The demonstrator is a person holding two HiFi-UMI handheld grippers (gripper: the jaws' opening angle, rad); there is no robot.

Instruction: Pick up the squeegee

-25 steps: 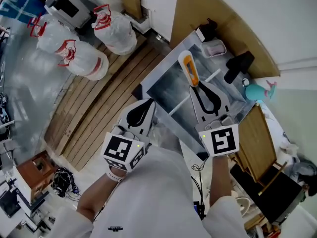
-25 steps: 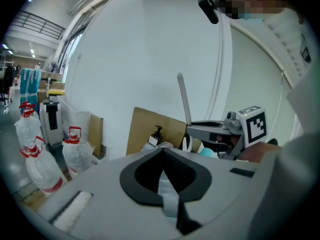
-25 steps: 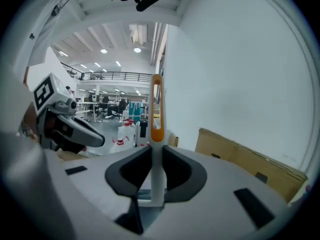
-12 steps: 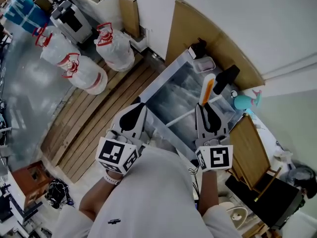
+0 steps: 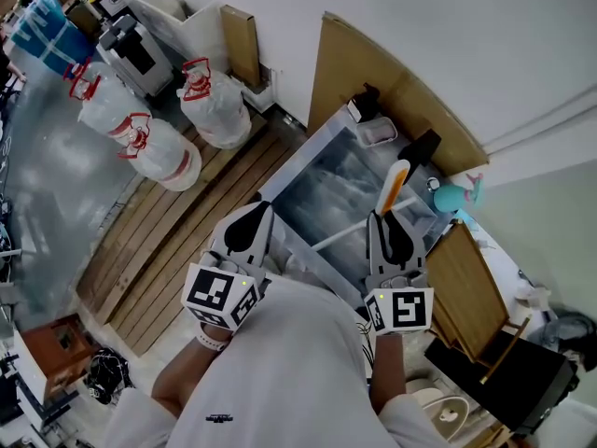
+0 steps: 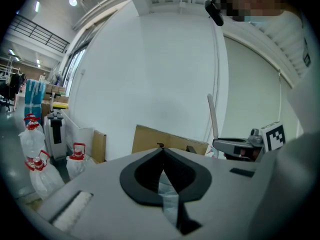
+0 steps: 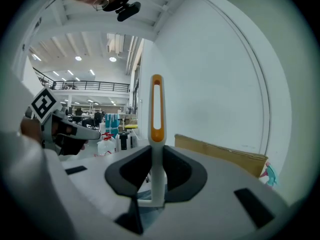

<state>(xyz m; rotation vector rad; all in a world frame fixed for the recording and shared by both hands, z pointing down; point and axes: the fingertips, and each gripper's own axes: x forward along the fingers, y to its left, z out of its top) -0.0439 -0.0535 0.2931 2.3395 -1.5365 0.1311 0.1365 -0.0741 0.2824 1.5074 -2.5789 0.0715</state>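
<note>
Contact with the task's thing is made by the right gripper (image 5: pixel 384 220) alone. Its jaws are closed narrowly on the white plastic squeegee with the orange slotted handle end (image 5: pixel 393 184), just right of centre in the head view. The squeegee's long axis is laid in line with the jaws, and the orange end is pointed out past the tips toward the upper right. Its blade cannot be made out. The left gripper (image 5: pixel 261 209), left of centre, is pressed shut on nothing and kept well apart. The pick-up is judged as made, so any further lift would be carried by the right hand. One squeegee, two grippers, three white tied sacks with red handles (image 5: pixel 220 99) at upper left and one teal spray bottle (image 5: pixel 454 196) are counted.
</note>
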